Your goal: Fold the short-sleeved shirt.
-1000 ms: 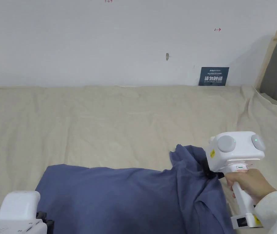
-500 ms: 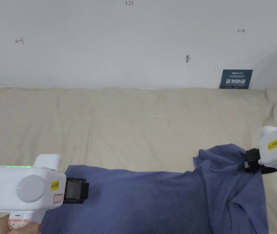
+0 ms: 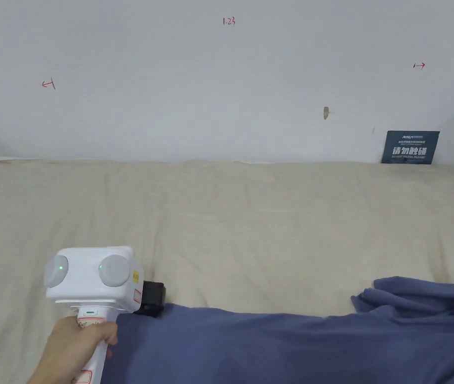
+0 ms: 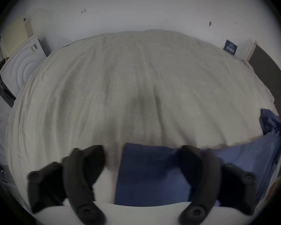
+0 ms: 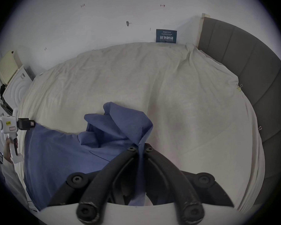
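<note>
A blue short-sleeved shirt (image 3: 281,345) lies stretched left to right along the near side of the beige bed sheet (image 3: 251,225). My left gripper (image 3: 153,298) hovers at the shirt's far left corner. In the left gripper view the gripper (image 4: 140,149) is open, its jaws wide apart, with the shirt corner (image 4: 149,171) between and below them. My right gripper (image 5: 140,147) is shut on a bunched fold at the right end of the shirt (image 5: 63,155), lifting it slightly. The left gripper (image 5: 31,123) appears far off, held by a hand.
The sheet spreads wide and bare behind the shirt up to a white wall. A dark sign (image 3: 410,147) leans against that wall. A grey padded headboard (image 5: 250,66) bounds the bed on the right, and white appliances (image 4: 21,66) stand past its left edge.
The head camera has swung left. My left gripper rose from the lower left and came forward to the shirt's left corner. The right gripper keeps its hold on the right end.
</note>
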A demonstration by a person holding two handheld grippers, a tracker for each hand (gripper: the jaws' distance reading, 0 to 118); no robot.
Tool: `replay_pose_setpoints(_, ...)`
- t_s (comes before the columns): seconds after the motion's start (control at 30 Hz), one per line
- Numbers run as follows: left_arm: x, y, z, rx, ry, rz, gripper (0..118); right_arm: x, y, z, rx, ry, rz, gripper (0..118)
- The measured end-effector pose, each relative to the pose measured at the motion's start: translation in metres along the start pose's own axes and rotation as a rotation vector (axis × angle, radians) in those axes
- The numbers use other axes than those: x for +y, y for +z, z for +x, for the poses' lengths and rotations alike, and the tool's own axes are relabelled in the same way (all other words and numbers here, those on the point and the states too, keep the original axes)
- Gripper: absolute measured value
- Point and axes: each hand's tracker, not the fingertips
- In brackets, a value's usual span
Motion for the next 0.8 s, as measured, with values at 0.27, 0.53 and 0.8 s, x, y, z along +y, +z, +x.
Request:
replay_pose_setpoints(0.27,-0.008,0.016,0.014,0.078,-0.124,0.009,9,0.000,-0.014,0.003,0.033,-0.062,-0.014,3)
replay_pose_setpoints(0.53,-0.007,0.065,-0.001,0.023,-0.106,0.062,7,0.010,0.024,-0.004,0.077,-0.051,0.027,3)
replay_pose_setpoints(0.8,-0.010,0.174,-0.013,-0.005,-0.102,0.232,7,0.020,0.105,-0.012,0.101,-0.049,0.127,3)
